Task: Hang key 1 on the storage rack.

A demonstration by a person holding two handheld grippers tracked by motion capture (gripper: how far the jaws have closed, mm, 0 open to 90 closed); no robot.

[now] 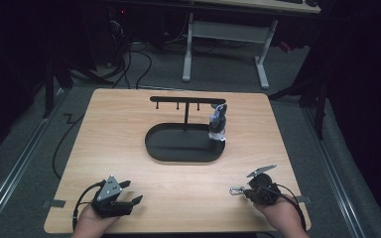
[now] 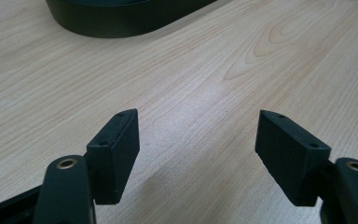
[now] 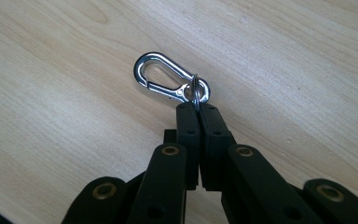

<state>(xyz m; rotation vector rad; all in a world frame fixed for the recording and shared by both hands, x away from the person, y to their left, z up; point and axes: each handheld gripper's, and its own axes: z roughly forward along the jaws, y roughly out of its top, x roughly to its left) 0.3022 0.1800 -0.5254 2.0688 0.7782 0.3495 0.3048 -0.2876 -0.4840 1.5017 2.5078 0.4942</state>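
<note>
ring [image 3: 196, 93] half hidden in claw [image 3: 198, 106], stand [image 2: 121, 18] cropped

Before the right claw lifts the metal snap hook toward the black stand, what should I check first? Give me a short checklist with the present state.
1. Right claw grips snap hook: ok, jaws shut on its ring.
2. Hook gate closed: ok, in the right gripper view.
3. Free peg on the stand bar: ok, small pegs hang bare under the bar.
4. The keychain figure at the bar's right end hangs securely: cannot tell.
5. Left claw out of the way: ok, open, empty, near the table front edge.
</note>
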